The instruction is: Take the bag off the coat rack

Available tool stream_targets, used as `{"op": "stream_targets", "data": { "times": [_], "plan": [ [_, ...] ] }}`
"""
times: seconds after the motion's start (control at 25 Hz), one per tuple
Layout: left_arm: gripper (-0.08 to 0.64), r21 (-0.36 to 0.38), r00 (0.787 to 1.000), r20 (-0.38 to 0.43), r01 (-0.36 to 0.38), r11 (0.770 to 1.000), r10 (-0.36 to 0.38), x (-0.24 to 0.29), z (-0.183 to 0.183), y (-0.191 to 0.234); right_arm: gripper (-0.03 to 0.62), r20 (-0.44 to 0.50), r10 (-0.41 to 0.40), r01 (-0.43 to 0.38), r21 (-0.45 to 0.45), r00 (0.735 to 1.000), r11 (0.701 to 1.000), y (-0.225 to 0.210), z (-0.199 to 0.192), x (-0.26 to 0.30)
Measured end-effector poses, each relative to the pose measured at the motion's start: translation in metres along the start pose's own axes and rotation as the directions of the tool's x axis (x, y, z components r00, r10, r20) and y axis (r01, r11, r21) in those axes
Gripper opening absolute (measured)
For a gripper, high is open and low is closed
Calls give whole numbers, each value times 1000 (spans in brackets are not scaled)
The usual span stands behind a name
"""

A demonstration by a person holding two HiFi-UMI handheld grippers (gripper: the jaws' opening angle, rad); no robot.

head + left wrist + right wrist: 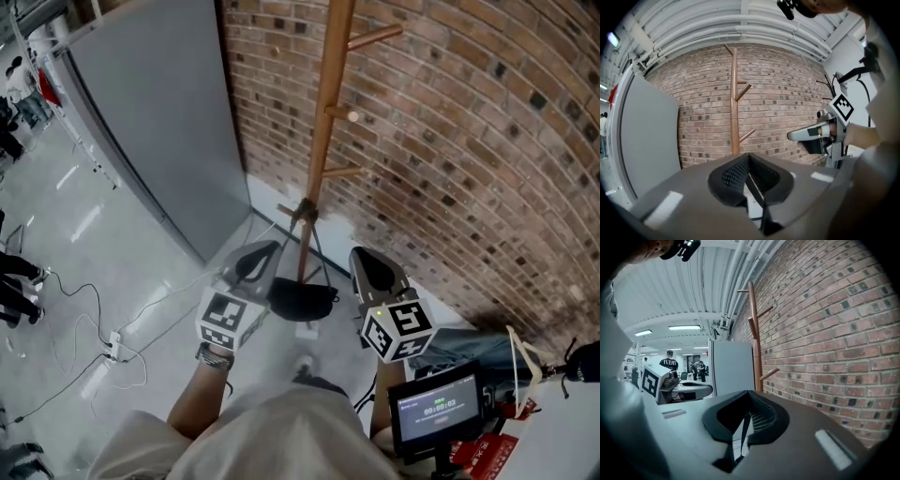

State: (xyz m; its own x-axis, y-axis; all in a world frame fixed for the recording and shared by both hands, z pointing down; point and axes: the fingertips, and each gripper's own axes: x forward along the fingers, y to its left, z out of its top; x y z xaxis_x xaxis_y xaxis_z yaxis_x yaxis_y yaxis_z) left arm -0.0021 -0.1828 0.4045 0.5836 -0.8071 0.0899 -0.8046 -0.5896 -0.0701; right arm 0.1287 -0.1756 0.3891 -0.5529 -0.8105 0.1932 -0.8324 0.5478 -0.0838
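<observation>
A grey partition panel (159,103) stands at the left. The left gripper (258,261) is held level, jaws pressed together on nothing, aimed at the wooden coat rack (323,122). The black bag (300,298) hangs low on the rack by thin straps from a low peg, its long side lying across, between the two grippers. The right gripper (367,264) tilts slightly down, shut and empty. The brick wall (469,141) is just behind the rack
</observation>
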Motion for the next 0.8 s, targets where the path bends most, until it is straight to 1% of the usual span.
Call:
{"op": "stream_targets", "data": {
  "times": [0.12,0.32,0.44,0.52,0.6,0.68,0.8],
  "plan": [
    [0,-38,1000,-29,-13,999,12,13,-12,4,15,-24,28,-28,-4,999,1000,-13,-6,13],
    [2,-66,997,-74,-32,997,27,31,-31,5,24,-57,77,-77,6,995,997,-28,-17,29],
    [2,-74,995,-92,-46,996,40,38,-41,7,35,-78,100,-100,9,992,995,-31,-24,37],
    [26,-80,993,-108,-57,995,48,40,-48,9,46,-94,116,-115,12,989,993,-31,-30,43],
    [31,-75,992,-119,-62,995,53,43,-53,12,56,-112,131,-130,14,985,991,-29,-35,49],
    [35,-65,990,-131,-59,996,50,46,-58,15,65,-131,139,-138,15,982,990,-27,-41,55],
    [59,-70,984,-179,-40,997,27,50,-75,20,80,-157,135,-134,22,978,991,-24,-50,64]
  ]
}}
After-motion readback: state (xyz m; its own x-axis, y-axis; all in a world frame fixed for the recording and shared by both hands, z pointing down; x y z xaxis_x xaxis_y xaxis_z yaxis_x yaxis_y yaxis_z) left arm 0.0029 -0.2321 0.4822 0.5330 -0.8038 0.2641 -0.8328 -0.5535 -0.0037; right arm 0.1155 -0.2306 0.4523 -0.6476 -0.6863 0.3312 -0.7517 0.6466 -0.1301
